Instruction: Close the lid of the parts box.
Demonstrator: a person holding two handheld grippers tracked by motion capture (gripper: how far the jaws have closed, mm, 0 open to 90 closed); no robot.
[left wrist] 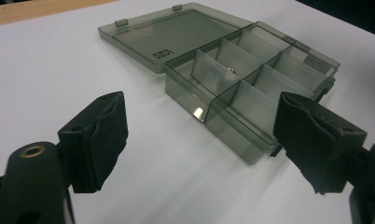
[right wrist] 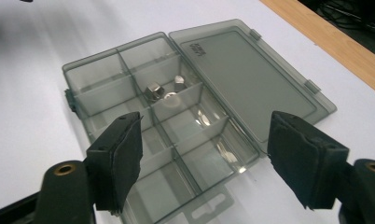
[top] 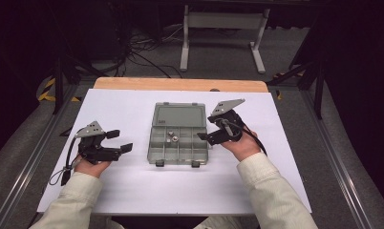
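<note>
Smoky plastic box (top: pixel 178 134) at centre of white sheet (top: pixel 133 191), open, lid (top: pixel 176 115) folded flat on far side, toward wooden table edge (top: pixel 180 84). Tray with divided compartments on near side, two latch tabs at its near rim. Long axis of opened box running near to far; hinge line across, left to right. Small metal nuts (right wrist: pixel 154 89) in one middle compartment next to hinge, a washer-like piece beside them; other compartments appear bare.

Left gripper (top: pixel 120 140) well left of box, above sheet, pointing right toward it; jaws spread, nothing between. In left gripper view, box (left wrist: pixel 251 84) ahead and slightly right, corner nearest, bare sheet between jaws and box.

Right gripper (top: pixel 202 135) just beside box's right rim, pointing left over tray edge; jaws wide apart, pinching nothing. In right gripper view, tray (right wrist: pixel 143 107) directly under and between pads, lid (right wrist: pixel 251 79) off to right. Contact with rim: cannot tell.

Nothing lying between either gripper and box. Beyond table: grey floor, white stand legs (top: pixel 223 33), cables (top: pixel 142 47), dark surroundings.
</note>
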